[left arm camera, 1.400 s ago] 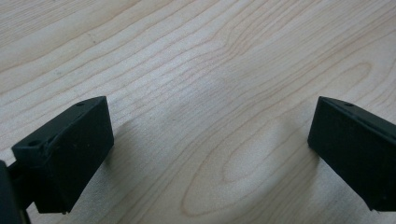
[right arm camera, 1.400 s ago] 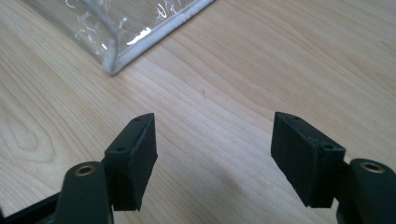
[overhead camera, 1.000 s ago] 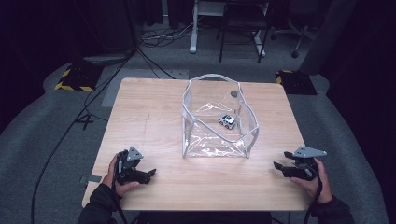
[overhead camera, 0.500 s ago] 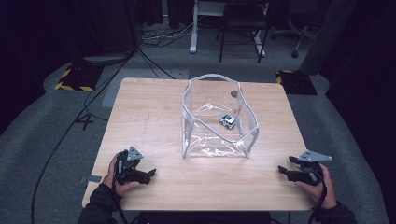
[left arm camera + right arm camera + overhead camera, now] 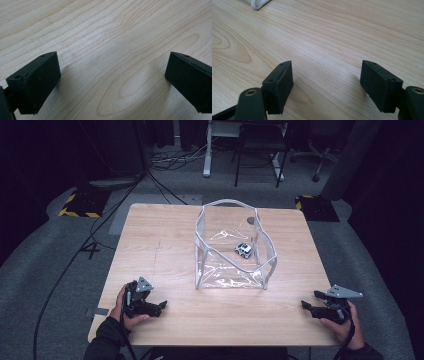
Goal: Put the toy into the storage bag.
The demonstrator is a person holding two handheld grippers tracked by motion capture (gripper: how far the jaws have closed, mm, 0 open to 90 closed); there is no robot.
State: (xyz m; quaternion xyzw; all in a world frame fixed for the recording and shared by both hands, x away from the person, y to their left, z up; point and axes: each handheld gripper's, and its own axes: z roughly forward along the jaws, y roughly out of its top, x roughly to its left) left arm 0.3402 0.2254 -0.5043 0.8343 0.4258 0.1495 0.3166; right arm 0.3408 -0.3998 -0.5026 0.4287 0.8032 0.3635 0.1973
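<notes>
Resting on the table [image 5: 165, 240], both tools spread apart and empty, toy car [image 5: 243, 249] inside clear bag [image 5: 234, 265] from high view

The room is looking v. dark at the edges. A wooden table [image 5: 150, 240] is sitting in the middle on a grey floor [image 5: 60, 265]. Black cables [image 5: 75, 255] are lying across the floor on the left. Yellow & black striped pads [image 5: 75, 205] are sitting near the table's far corners. A black chair [image 5: 260, 145] and a white desk leg [image 5: 206, 150] are standing at the back.
</notes>
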